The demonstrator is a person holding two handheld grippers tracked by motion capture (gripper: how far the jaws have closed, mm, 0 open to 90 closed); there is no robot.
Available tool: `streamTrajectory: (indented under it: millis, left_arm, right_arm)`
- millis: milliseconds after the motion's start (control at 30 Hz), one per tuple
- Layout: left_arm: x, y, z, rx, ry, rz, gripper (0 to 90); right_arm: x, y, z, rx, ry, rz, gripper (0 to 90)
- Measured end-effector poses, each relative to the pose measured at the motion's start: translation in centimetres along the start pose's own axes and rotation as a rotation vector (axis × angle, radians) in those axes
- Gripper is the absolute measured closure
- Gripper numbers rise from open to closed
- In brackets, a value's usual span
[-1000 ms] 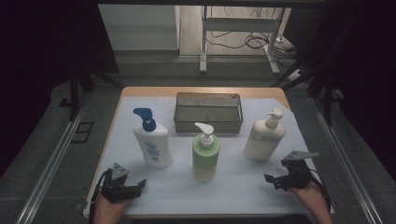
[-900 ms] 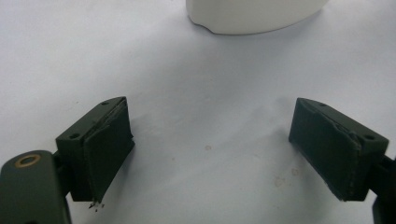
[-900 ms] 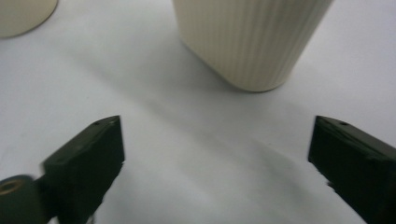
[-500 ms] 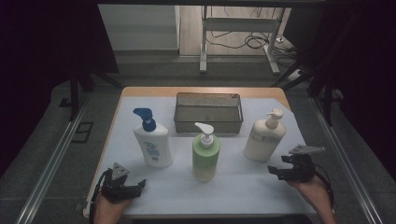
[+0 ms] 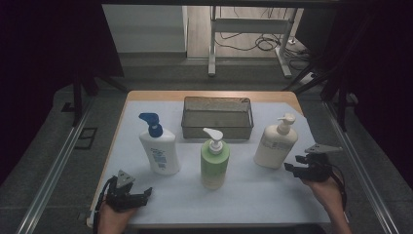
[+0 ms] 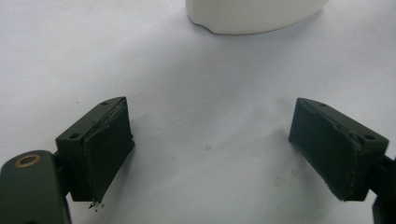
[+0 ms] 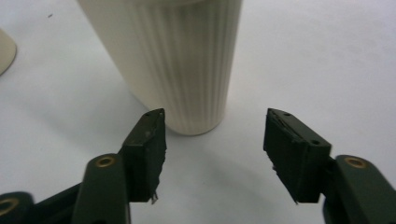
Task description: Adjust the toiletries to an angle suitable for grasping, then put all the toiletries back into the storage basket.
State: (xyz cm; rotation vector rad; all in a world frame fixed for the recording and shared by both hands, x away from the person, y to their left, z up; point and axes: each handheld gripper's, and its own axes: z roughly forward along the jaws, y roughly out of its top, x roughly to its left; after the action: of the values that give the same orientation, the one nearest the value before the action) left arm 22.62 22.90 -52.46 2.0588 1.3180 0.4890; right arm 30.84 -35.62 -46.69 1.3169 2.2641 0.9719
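Mesh basket (image 5: 217,117) sits empty behind three pump bottles; right tool (image 5: 298,168) gapes beside cream bottle (image 5: 275,144).

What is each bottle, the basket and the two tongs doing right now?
Cream ribbed plastic pump bottle: upright, free, just ahead of the right tongs.
Green plastic pump bottle: upright, untouched.
White plastic bottle with blue pump: upright, untouched.
Grey wire mesh basket: empty, at the back.
Right tongs: open, aimed at the cream bottle.
Left tongs: open, holding nothing.
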Motion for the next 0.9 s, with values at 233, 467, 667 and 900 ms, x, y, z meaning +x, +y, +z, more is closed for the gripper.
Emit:
streamTrajectory:
  millis: [233, 467, 667, 900]
  left_arm:
    - [0.0, 0.0, 0.0, 0.0, 0.001, 0.0, 12.7]
    - [0.0, 0.0, 0.0, 0.001, -0.001, 0.001, 12.7]
    - [0.0, 0.0, 0.0, 0.0, -0.001, 0.001, 12.7]
    - [0.0, 0.0, 0.0, 0.0, -0.001, 0.001, 12.7]
  right_arm:
    - [-0.8, 0.6, 0.3, 0.009, -0.036, 0.008, 49.9]
    - [-1.7, 1.2, 1.1, 0.02, -0.055, 0.025, 52.2]
    - [-2.3, 1.9, 1.8, 0.017, -0.061, 0.035, 54.2]
    - [-3.1, 2.4, 2.8, 0.016, -0.034, 0.057, 65.1]
